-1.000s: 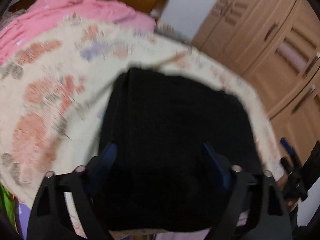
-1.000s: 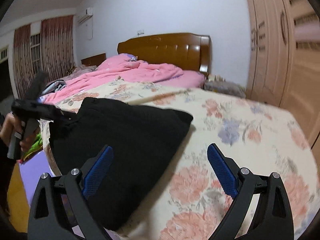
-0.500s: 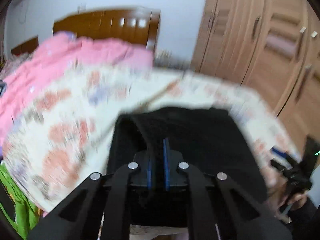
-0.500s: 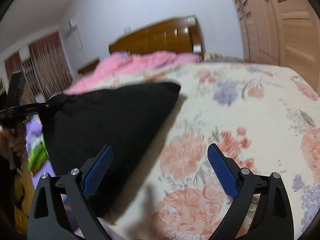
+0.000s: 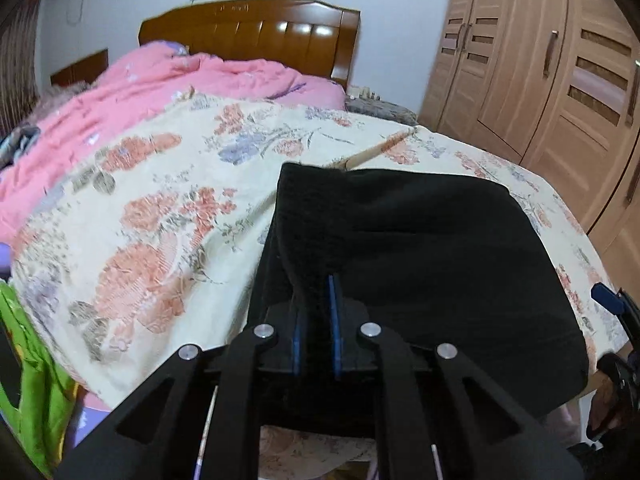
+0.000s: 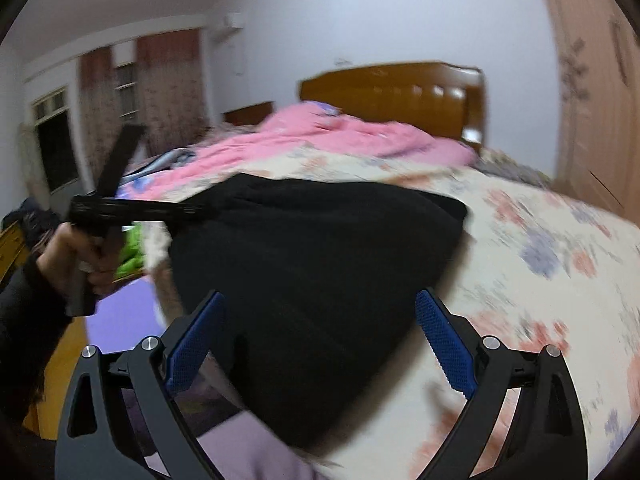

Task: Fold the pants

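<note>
Bed (image 5: pixel 168 216) with cream floral cover and wooden headboard (image 5: pixel 256 36) | folded black pants (image 5: pixel 420 264) lying near its foot edge | crumpled pink quilt (image 5: pixel 160 92) toward the headboard | thin wooden stick (image 5: pixel 376 152) just beyond the pants

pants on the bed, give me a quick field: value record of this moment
garment: black pants, folded into a compact block
surface: floral bedspread, near the bed's foot edge
left gripper: shut on a pinched ridge of pants fabric at the near edge
right gripper: open, empty, close over the pants' other near corner
behind: pink quilt, wooden headboard
right side: wooden wardrobe
</note>
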The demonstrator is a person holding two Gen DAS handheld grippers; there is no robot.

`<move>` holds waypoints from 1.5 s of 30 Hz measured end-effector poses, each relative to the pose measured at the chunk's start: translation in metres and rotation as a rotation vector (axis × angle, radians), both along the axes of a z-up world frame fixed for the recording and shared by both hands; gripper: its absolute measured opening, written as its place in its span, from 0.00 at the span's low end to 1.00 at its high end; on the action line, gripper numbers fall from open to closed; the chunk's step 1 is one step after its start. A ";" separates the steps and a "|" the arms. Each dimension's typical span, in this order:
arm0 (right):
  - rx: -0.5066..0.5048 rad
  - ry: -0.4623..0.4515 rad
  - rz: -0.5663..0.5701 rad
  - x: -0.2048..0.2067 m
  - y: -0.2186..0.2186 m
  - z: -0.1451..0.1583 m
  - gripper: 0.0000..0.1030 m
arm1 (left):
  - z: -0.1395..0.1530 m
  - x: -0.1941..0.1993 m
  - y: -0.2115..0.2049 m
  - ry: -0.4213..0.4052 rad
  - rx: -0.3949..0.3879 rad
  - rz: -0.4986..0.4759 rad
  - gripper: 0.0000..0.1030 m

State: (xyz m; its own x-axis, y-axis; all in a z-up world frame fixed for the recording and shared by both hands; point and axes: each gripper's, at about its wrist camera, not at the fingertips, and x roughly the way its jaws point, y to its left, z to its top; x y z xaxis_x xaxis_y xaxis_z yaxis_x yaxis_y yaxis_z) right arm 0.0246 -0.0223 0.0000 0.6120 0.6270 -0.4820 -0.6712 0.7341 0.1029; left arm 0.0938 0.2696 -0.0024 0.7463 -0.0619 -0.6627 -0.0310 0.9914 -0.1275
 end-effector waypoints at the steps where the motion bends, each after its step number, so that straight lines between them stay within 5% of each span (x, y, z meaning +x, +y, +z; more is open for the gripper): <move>1: -0.021 0.030 0.052 0.001 0.012 -0.006 0.90 | -0.002 -0.001 0.002 -0.001 -0.007 0.003 0.10; 3: -0.119 0.069 0.087 0.006 0.030 -0.025 0.92 | -0.010 -0.003 0.010 -0.002 -0.058 0.016 0.13; 6: -0.266 -0.049 0.108 -0.004 0.044 -0.041 0.95 | -0.014 -0.007 0.018 -0.018 -0.111 0.029 0.18; 8: -0.270 -0.034 0.108 -0.003 0.046 -0.039 0.96 | -0.016 -0.007 0.020 -0.021 -0.116 0.052 0.29; 10: -0.234 -0.016 0.105 -0.001 0.043 -0.038 0.96 | -0.008 -0.009 0.023 -0.011 -0.086 0.128 0.71; 13: -0.228 -0.018 0.100 -0.002 0.043 -0.040 0.96 | 0.028 -0.025 0.021 -0.093 0.003 0.264 0.84; 16: -0.235 -0.026 0.093 -0.001 0.044 -0.041 0.96 | 0.072 -0.028 -0.006 -0.215 0.039 0.178 0.93; 19: -0.228 -0.019 0.091 -0.004 0.045 -0.040 0.96 | 0.087 0.005 -0.050 -0.193 0.091 -0.008 0.95; 23: -0.246 -0.028 0.094 -0.005 0.046 -0.040 0.96 | 0.053 0.072 -0.075 -0.028 0.084 -0.182 0.95; 26: -0.246 -0.036 0.124 -0.007 0.045 -0.039 0.96 | -0.006 0.107 -0.050 0.131 0.116 -0.101 0.90; 29: -0.260 -0.038 0.137 -0.008 0.045 -0.035 0.96 | -0.007 0.094 -0.005 0.071 -0.176 -0.043 0.87; 33: -0.135 0.016 0.130 0.007 0.022 -0.015 0.96 | -0.014 0.088 0.005 0.053 -0.269 -0.041 0.84; 38: -0.014 0.060 0.041 0.075 0.002 0.009 0.96 | -0.019 0.092 0.012 0.051 -0.343 -0.038 0.84; 41: 0.091 0.225 0.148 0.137 0.008 0.002 0.96 | -0.021 0.086 0.023 0.034 -0.418 -0.036 0.84; 45: -0.059 0.307 -0.014 0.204 0.011 -0.022 0.92 | -0.021 0.086 0.023 0.032 -0.428 -0.032 0.84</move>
State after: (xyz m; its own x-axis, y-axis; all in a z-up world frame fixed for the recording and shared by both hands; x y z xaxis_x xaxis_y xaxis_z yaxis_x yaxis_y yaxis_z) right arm 0.2284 -0.0109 -0.0217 0.4409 0.5852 -0.6806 -0.6051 0.7538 0.2561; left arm 0.1802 0.2928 -0.0229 0.7189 -0.3596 -0.5949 -0.0114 0.8496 -0.5274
